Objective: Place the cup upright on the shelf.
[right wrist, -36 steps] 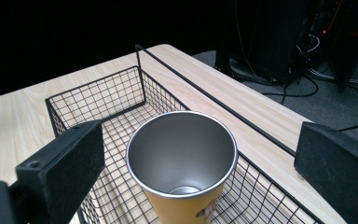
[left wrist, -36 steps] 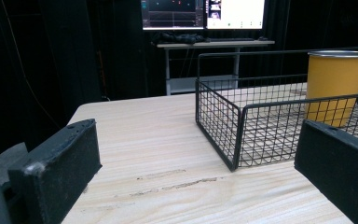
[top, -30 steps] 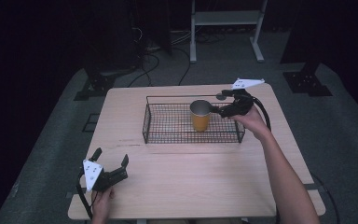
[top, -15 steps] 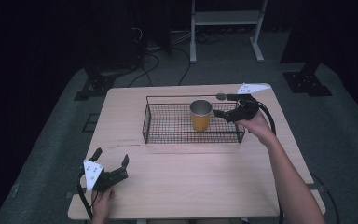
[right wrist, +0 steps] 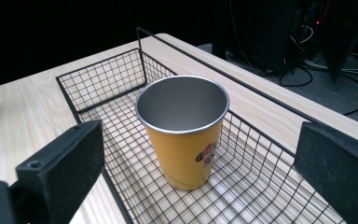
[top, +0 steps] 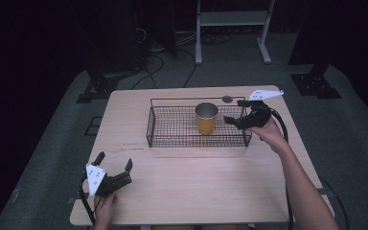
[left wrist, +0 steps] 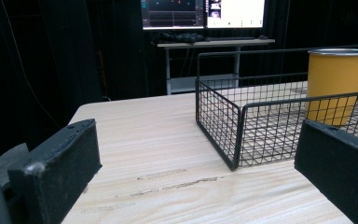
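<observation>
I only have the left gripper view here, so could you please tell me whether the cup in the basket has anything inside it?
Observer: The cup looks empty; the right gripper view shows its bare metal inside.
Operator: Thank you. Where is the right gripper?
Observer: The right gripper hangs over the basket's right end, jaws open toward the cup, not touching it.
Operator: Is there anything on the cup's far side?
Observer: Yes, a small sticker low on its orange wall.
</observation>
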The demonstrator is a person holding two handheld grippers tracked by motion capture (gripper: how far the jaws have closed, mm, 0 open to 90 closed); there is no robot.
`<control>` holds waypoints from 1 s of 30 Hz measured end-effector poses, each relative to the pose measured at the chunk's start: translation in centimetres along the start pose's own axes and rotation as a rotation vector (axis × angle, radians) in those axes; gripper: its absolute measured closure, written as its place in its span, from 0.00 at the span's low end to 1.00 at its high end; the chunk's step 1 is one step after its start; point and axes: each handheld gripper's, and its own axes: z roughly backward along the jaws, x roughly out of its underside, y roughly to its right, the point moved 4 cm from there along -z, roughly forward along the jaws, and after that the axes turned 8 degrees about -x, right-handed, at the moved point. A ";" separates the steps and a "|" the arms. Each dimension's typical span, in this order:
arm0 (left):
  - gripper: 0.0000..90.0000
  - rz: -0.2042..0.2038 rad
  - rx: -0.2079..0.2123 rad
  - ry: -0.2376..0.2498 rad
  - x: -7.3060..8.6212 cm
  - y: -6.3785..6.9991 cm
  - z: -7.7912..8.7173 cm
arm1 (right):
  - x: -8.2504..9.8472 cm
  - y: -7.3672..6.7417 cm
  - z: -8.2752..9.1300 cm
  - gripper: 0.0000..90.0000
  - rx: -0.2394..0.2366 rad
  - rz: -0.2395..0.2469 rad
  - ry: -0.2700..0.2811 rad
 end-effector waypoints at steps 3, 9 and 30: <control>0.00 0.000 0.000 0.000 0.0 0.0 0.0 | 0.4 -0.1 0.2 0.01 0.000 0.001 -0.004; 0.00 -0.002 -0.001 0.000 0.0 0.0 0.0 | 0.9 -0.4 0.6 0.01 -0.005 -0.001 -0.010; 0.00 -0.005 -0.001 0.000 0.0 0.0 0.0 | 2.6 -1.8 2.1 0.01 -0.026 0.004 -0.015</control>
